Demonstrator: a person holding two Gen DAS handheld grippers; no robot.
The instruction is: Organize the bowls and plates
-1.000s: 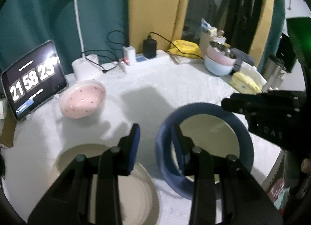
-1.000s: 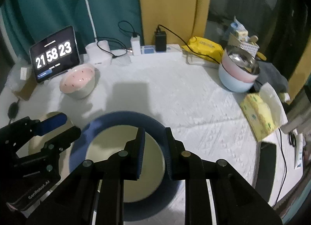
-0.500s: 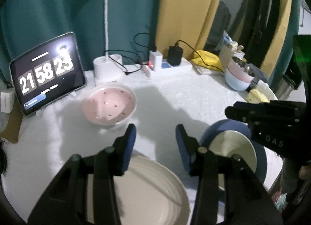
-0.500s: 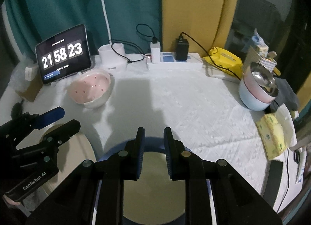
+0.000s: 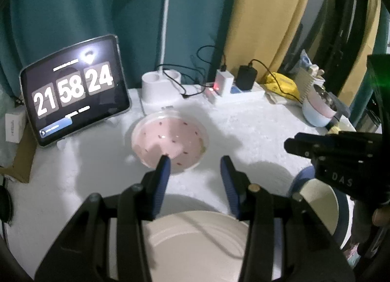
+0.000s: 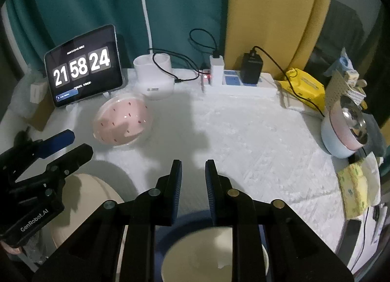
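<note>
Grippers (image 5: pixel 193 162) (image 6: pixel 193 165) hover parted over cream plate (image 5: pixel 195 240), blue-rimmed plate (image 6: pixel 214 255).

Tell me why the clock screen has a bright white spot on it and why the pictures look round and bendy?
In the left wrist view, the white spot near the top of the tablet looks like glare from the desk lamp overhead. In the right wrist view, the same screen shows no such spot. Both views come through fisheye lenses, so straight edges curve and the corners go black.

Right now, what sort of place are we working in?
Probably a home desk or bedroom table, not a kitchen: a tablet clock, a desk lamp base and a power strip with chargers stand against curtains.
</note>
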